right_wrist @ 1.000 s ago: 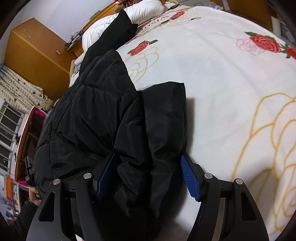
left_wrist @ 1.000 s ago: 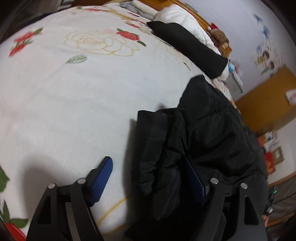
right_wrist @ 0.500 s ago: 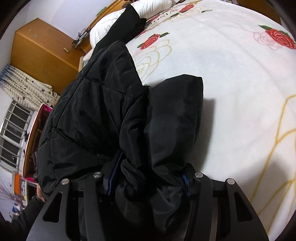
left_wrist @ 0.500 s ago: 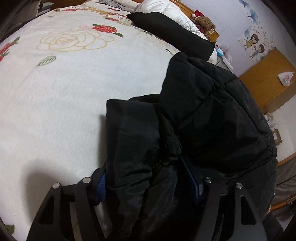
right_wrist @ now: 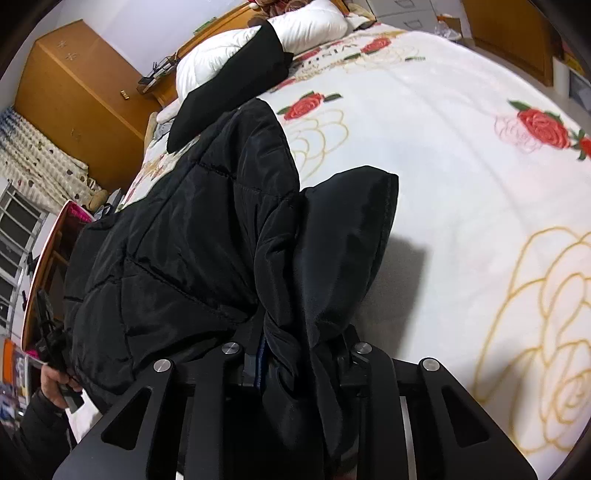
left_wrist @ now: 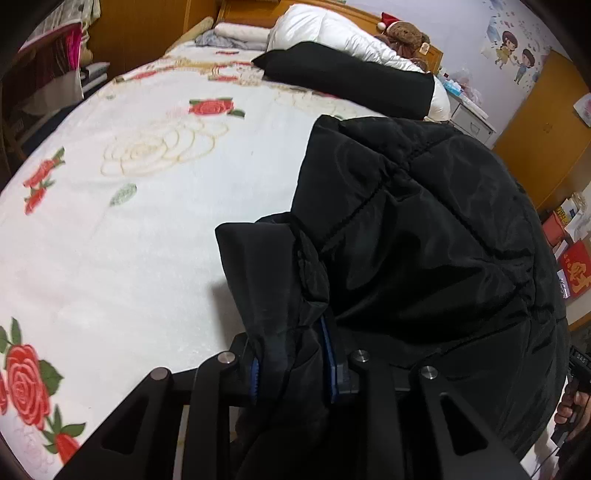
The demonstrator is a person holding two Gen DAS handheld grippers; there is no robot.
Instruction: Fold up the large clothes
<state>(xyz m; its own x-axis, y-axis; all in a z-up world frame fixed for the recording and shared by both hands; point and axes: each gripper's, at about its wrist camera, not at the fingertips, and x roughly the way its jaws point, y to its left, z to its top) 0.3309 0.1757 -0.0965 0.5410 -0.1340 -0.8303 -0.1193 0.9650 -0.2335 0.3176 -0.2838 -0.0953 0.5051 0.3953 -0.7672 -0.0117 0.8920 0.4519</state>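
1. On the bed (left_wrist: 110, 258), over a white blanket printed with red roses (right_wrist: 461, 184), lies a black quilted jacket (left_wrist: 424, 240), bunched up at the near edge.
2. Left tool (left_wrist: 291, 365): its jaws have just been closing and now stand clenched on a gathered fold of the jacket. Blue pads (left_wrist: 327, 343) show at both sides of the pinched fabric.
3. Right tool (right_wrist: 303, 358): its jaws have likewise just been closing and now grasp another bunch of the same jacket. One blue pad shows at the left of the fabric; the other is hidden behind cloth.
4. Jacket position, right wrist view: the quilted body (right_wrist: 184, 240) spreads to the left of the tool, and a smooth flap stands up to the right, casting a shadow on the blanket.
5. At the head of the bed, a long black cushion (left_wrist: 351, 79) lies across a white pillow (left_wrist: 332, 29), well apart from the jacket in the left wrist view.
6. A stuffed toy (left_wrist: 404, 33) sits by the wooden headboard.
7. A person's hand (right_wrist: 55, 384) grips a dark handle at the lower left of the right wrist view.
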